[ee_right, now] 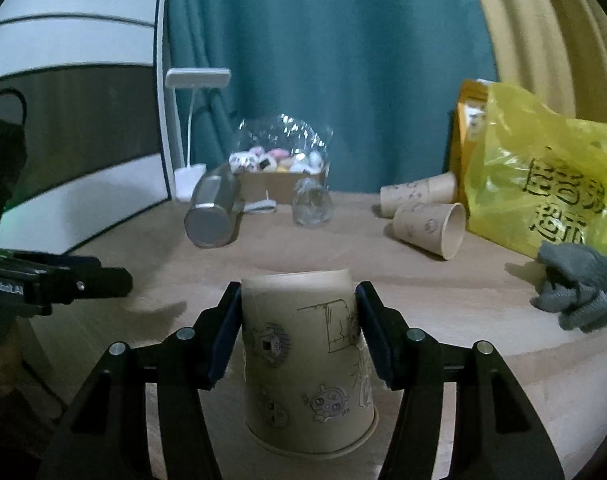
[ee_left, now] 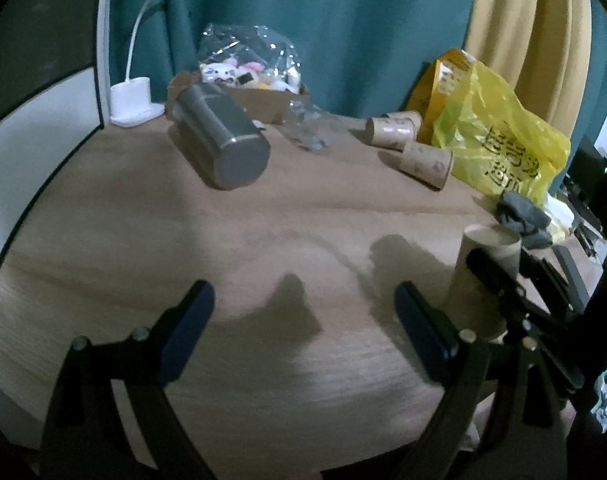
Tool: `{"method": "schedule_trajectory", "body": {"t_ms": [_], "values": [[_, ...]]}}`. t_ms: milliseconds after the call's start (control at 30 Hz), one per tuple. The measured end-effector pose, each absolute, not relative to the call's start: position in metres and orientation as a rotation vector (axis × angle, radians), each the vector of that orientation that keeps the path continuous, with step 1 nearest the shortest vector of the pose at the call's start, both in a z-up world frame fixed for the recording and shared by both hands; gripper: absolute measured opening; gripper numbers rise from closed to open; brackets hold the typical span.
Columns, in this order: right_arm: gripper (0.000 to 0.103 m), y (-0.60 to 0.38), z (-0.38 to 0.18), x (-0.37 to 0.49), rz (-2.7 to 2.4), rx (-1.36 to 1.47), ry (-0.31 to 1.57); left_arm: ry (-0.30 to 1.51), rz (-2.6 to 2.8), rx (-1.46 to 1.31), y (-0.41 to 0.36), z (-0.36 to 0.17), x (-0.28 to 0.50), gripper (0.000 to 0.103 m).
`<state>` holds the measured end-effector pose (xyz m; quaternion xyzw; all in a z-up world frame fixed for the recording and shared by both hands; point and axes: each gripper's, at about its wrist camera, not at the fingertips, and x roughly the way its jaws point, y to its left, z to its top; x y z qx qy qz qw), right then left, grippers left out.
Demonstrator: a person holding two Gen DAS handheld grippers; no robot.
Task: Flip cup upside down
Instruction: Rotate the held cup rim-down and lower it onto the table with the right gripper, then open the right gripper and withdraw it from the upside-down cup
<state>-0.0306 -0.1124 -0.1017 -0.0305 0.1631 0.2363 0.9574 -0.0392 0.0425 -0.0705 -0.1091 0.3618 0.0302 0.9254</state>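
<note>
A tan paper cup [ee_right: 307,360] with cartoon drawings stands upside down on the wooden table [ee_right: 443,304], rim down. My right gripper [ee_right: 297,312] is around its upper part, with both pads against or very near its sides. The same cup [ee_left: 479,276] shows at the right of the left wrist view, partly hidden by the right gripper. My left gripper [ee_left: 305,312] is open and empty over bare table, left of the cup.
A steel tumbler [ee_left: 223,140] lies on its side at the back left. Two more paper cups [ee_right: 431,212] lie on their sides at the back right by a yellow plastic bag [ee_right: 543,184]. A grey cloth [ee_right: 579,292], a clear glass [ee_right: 311,204], a cardboard box [ee_right: 279,184] and a white lamp [ee_left: 133,100] also stand around.
</note>
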Motion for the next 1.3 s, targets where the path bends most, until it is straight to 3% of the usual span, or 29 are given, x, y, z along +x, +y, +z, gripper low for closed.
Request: {"method": "schedule_trajectory", "body": {"t_ms": [233,1033,1067,1167,1300], "values": [[0.060,-0.133,-0.112,-0.054,0.456,-0.023,0.275,0.734,0.046,-0.182,0.025,-0.069,-0.040,0.093],[0.060,-0.126,-0.113,-0.042,0.437,-0.066,0.349,0.700,0.064,-0.201,0.025,-0.071,-0.046,0.092],[0.062,-0.125,-0.112,-0.041,0.433,-0.068,0.355,0.697,0.065,-0.199,0.024,-0.070,-0.047,0.092],[0.089,-0.124,-0.104,-0.043,0.427,-0.072,0.368,0.676,0.066,-0.195,0.023,-0.066,-0.050,0.092],[0.090,-0.124,-0.089,-0.045,0.400,-0.070,0.448,0.637,0.054,-0.191,0.018,-0.060,-0.058,0.093]]}}
